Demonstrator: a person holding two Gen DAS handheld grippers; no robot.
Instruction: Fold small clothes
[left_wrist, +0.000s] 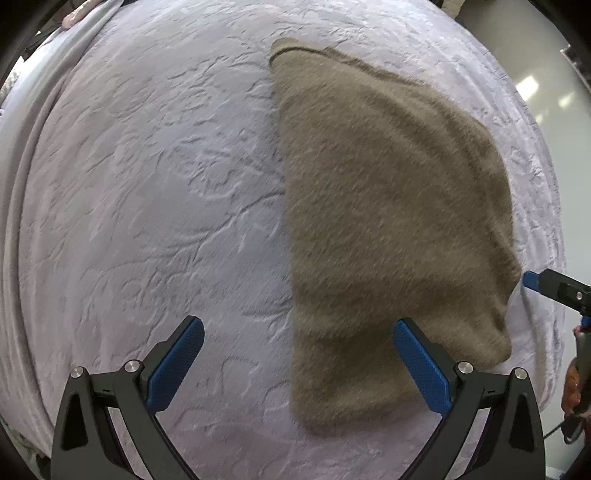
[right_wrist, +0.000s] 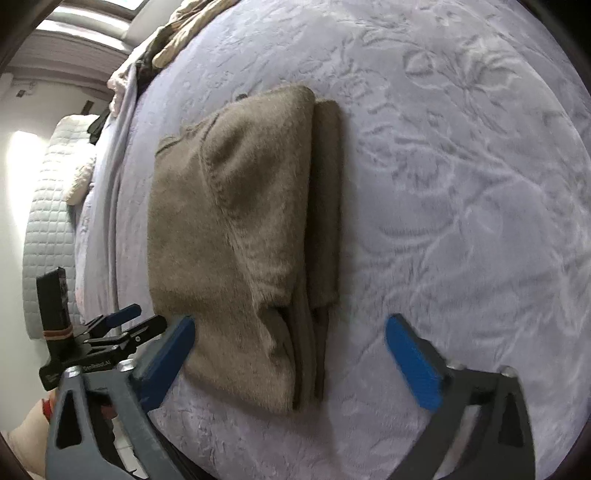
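A fuzzy olive-brown garment lies folded in layers on the pale lilac bedspread. My left gripper is open and empty, its right pad over the garment's near edge. My right gripper is open and empty, straddling the garment's near end, where the stacked fold edges show. The right gripper's fingertips also show in the left wrist view, at the garment's right edge. The left gripper shows at the left of the right wrist view.
A heap of other clothes lies at the far end of the bed. A quilted white headboard or cushion stands beyond the bed's left side. The bed edge and floor run along the right of the left wrist view.
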